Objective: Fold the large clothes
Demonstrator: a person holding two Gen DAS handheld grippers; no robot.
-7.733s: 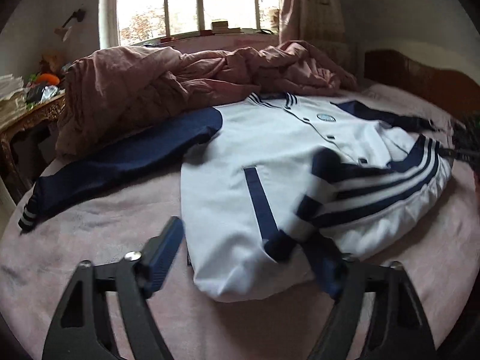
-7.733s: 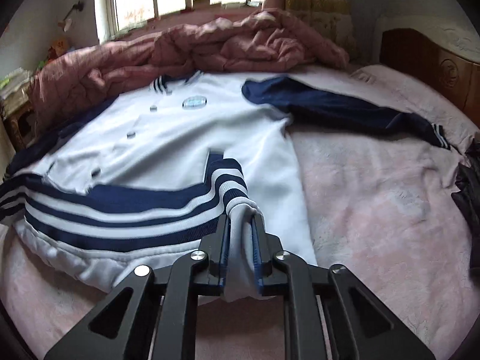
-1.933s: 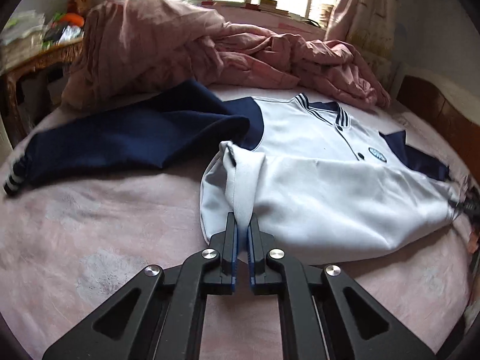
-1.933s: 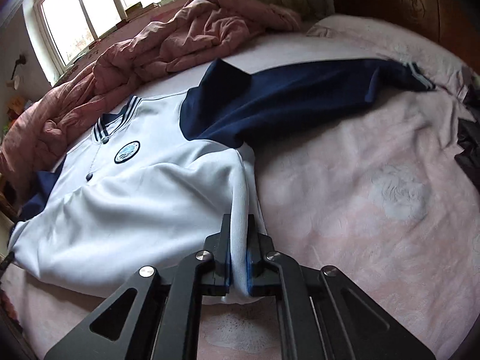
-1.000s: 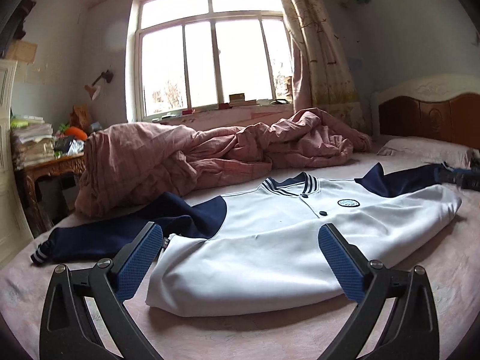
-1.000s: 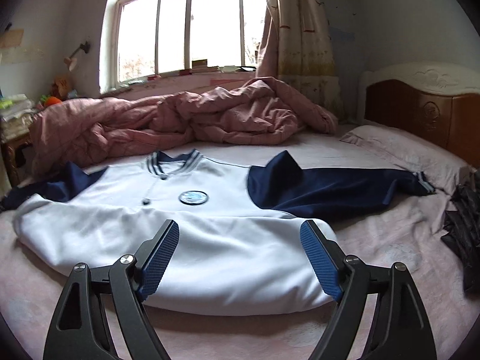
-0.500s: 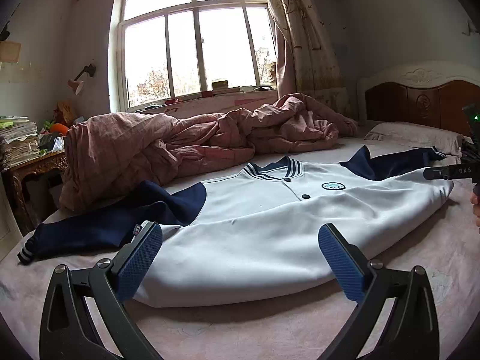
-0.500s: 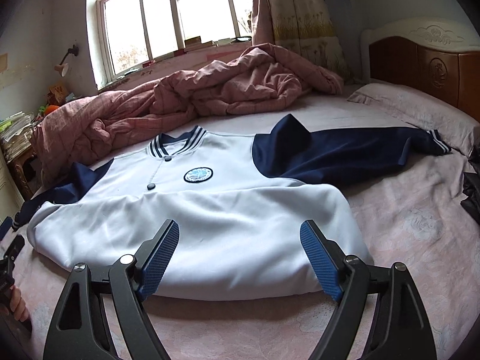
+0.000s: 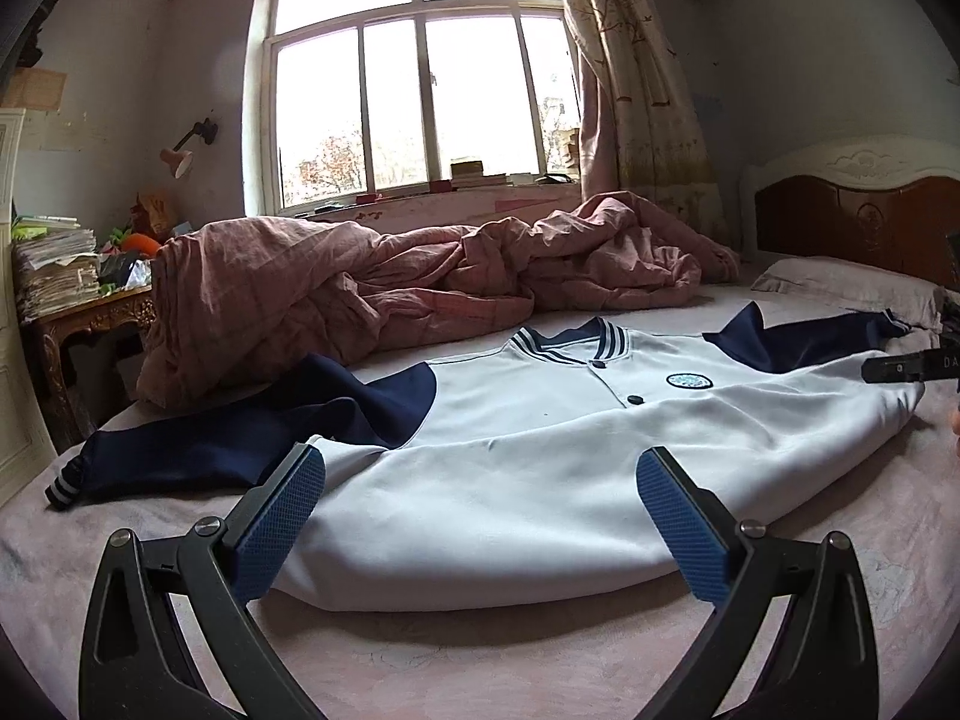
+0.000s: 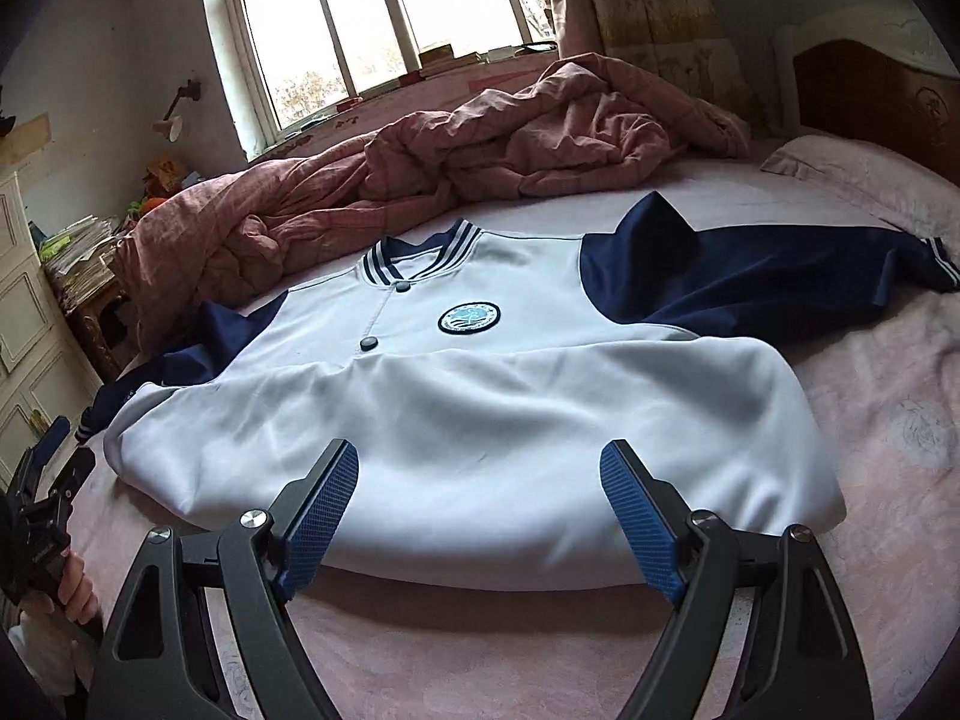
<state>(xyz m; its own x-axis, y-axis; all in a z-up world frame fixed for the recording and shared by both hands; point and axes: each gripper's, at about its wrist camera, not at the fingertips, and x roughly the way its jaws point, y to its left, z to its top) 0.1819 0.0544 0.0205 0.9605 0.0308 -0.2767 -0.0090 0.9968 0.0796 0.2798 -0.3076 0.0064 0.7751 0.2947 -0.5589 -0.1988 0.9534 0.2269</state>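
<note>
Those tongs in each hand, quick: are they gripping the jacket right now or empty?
Left tongs: open, holding nothing, just short of the jacket.
Right tongs: open, holding nothing, also at its folded edge.

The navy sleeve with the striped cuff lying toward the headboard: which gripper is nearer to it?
Right. The right gripper hangs open by the jacket's hem, on that sleeve's side. The left gripper is open at the opposite end, near the other sleeve.
</note>
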